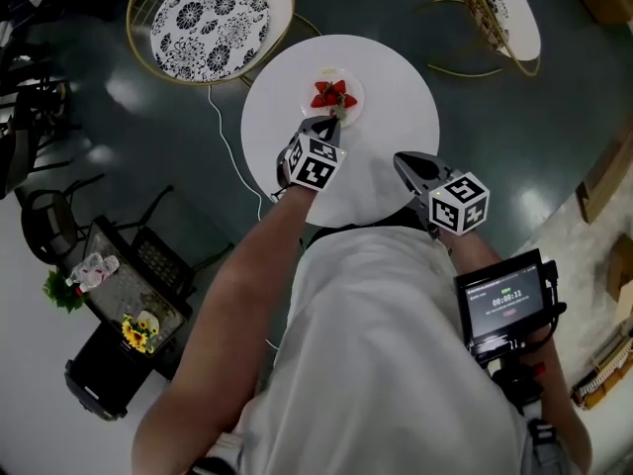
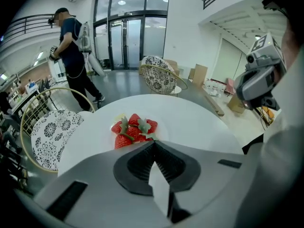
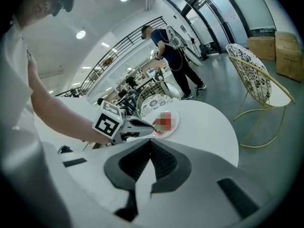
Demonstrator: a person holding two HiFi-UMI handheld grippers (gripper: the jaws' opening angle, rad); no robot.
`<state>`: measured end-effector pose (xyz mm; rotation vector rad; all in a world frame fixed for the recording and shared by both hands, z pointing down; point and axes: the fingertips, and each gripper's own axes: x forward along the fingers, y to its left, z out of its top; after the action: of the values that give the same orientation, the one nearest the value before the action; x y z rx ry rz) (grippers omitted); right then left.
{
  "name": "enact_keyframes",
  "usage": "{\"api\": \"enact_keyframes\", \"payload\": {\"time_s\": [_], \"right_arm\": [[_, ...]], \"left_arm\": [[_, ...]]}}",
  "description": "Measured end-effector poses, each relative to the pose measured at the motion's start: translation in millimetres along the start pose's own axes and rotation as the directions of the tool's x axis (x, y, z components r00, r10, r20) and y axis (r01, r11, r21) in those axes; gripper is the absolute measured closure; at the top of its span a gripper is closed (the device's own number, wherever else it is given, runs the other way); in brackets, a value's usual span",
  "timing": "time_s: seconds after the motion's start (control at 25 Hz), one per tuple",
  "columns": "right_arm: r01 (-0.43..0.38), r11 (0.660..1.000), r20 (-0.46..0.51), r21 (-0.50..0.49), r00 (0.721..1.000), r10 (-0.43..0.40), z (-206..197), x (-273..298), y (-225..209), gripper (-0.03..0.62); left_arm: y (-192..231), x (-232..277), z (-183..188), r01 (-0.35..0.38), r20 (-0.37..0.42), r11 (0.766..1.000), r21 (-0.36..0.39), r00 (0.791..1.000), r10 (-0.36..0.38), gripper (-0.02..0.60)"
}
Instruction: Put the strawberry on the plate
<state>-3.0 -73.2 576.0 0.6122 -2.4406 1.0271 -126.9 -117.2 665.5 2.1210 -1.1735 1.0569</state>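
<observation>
Several red strawberries [image 1: 333, 95] with green stems lie piled on a small white plate [image 1: 321, 74] on the far half of a round white table [image 1: 396, 87]. My left gripper [image 1: 335, 117] is shut and points steeply down at the near side of the plate. In the left gripper view its closed tips [image 2: 153, 144] sit just before the strawberries [image 2: 134, 129], with nothing seen between the jaws. My right gripper [image 1: 401, 158] is shut and empty over the table's near right edge. The right gripper view shows the left gripper [image 3: 151, 124] at the plate [image 3: 172, 122].
Two gold-framed chairs with patterned cushions [image 1: 208, 23] [image 1: 504, 3] stand beyond the table. A white cable [image 1: 232, 151] runs along the floor at the left. A black cart with flowers [image 1: 129, 295] is at the lower left. A person [image 2: 73, 56] stands farther off.
</observation>
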Motion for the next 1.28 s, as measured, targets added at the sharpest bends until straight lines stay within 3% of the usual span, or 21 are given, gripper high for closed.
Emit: {"api": "enact_keyframes", "payload": {"time_s": [0.28,0.64,0.76,1.28], "right_arm": [[0.016,1.000,0.015,0.019,1.000,-0.016,0.6,-6.1,-5.9,0.588],[0.019,1.000,0.021,0.019,1.000,-0.020,3.3,-3.0,-8.3,0.588],[0.003,1.000,0.024,0.006,1.000,-0.003,7.9,-0.5,-5.9,0.588],[-0.076,0.994,0.017,-0.077,0.997,0.077,17.6,7.0,11.7,0.588]], "left_arm": [[-3.4,12.3,-2.7,0.008,-0.053,1.000,0.029,0.999,-0.006,0.575],[2.5,3.7,-0.1,0.004,-0.020,1.000,0.007,1.000,-0.003,0.570],[5.7,-1.9,0.3,-0.013,-0.011,1.000,0.001,1.000,0.013,0.529],[-1.3,-63.5,-1.9,-0.096,0.129,0.983,-0.156,0.985,0.116,0.532]]}}
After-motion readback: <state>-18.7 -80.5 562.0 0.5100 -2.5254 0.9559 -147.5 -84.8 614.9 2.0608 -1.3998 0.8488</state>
